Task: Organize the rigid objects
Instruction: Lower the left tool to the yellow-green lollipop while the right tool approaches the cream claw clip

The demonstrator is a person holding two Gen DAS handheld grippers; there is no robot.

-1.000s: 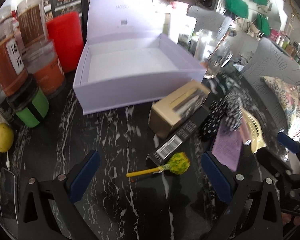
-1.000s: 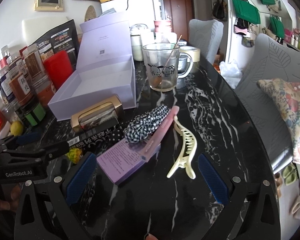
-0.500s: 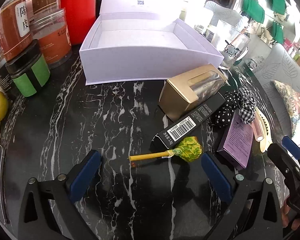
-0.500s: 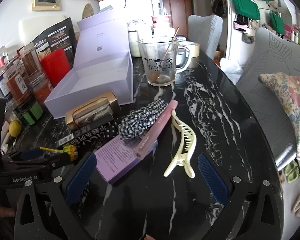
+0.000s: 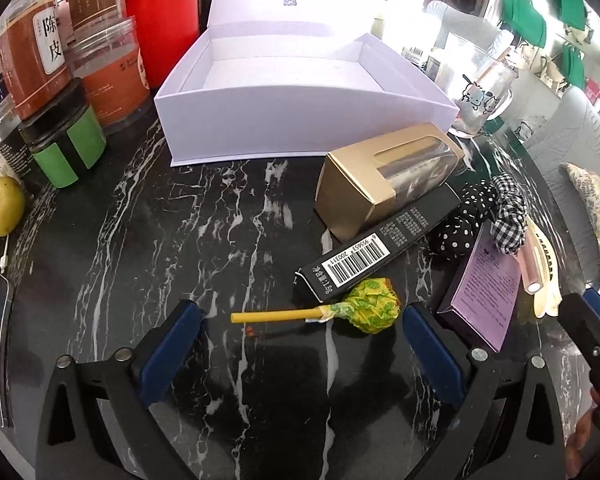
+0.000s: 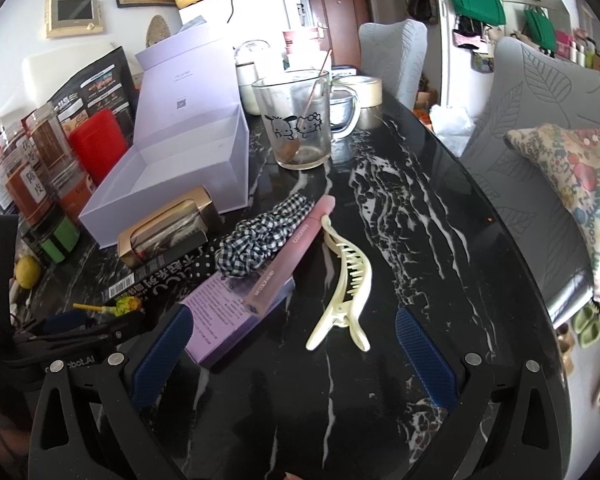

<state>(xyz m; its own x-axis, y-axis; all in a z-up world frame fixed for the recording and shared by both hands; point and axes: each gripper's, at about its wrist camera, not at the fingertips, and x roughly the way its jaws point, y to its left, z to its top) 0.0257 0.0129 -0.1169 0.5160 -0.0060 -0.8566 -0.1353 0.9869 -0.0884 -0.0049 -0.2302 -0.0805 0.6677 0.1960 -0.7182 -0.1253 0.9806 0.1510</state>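
A green-wrapped lollipop (image 5: 364, 310) on a yellow stick lies on the black marble table (image 5: 140, 248), just ahead of my open left gripper (image 5: 300, 344). Behind it lie a black barcoded box (image 5: 380, 248), a gold windowed box (image 5: 384, 180) and the open lavender box (image 5: 300, 92), which holds nothing. My right gripper (image 6: 292, 348) is open, with a cream hair claw (image 6: 348, 280) between its fingers' reach. A purple box (image 6: 228, 316), a pink tube (image 6: 292, 256) and a checked scrunchie (image 6: 264, 236) lie to its left.
Jars (image 5: 36, 52), a red canister (image 5: 160, 16) and a lemon (image 5: 2, 210) crowd the left edge. A glass mug (image 6: 296, 120) with a spoon stands behind the clutter. A grey chair (image 6: 540, 120) with a cushion sits to the right of the table.
My left gripper has come lower and closer to the lollipop, which now lies between its fingertips' line. The right gripper has crept forward toward the hair claw.
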